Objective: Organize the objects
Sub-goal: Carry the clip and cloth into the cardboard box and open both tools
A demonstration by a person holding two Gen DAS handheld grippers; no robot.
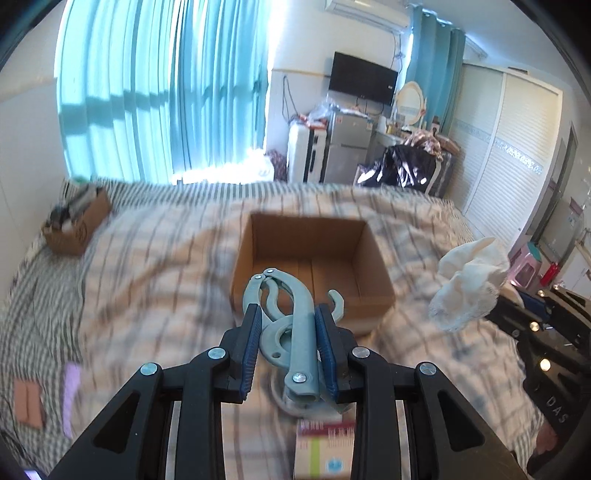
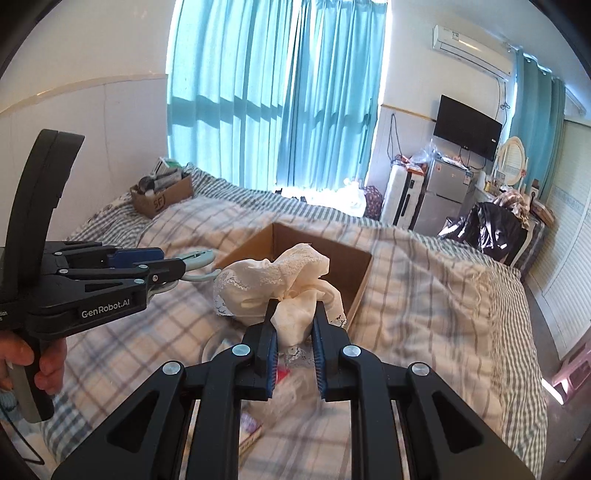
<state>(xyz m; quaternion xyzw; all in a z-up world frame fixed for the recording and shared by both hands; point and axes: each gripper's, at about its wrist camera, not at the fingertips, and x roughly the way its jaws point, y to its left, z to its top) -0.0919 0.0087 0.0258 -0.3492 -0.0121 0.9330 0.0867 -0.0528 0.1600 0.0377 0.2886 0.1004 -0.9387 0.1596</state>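
Two claws are loaded: the left claw point(image 1: 288, 332) is clamped on a grey plastic clip tool point(image 1: 291, 321), the right claw point(image 2: 293, 325) pinches a bundled white lace cloth point(image 2: 280, 280). Both hang low in frame before an open cardboard box point(image 1: 310, 240), seemingly empty, at centre on the striped bed point(image 1: 147, 258).

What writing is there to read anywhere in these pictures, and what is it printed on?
"GenRobot.AI": side of the left gripper, seen from the right wrist.
"SF": far cardboard box near the bed's head.
"DAS": black device at the left-wrist view's right edge; cut off.
Small carton under the left gripper, fridge stickers, air conditioner label: too blurred to read.
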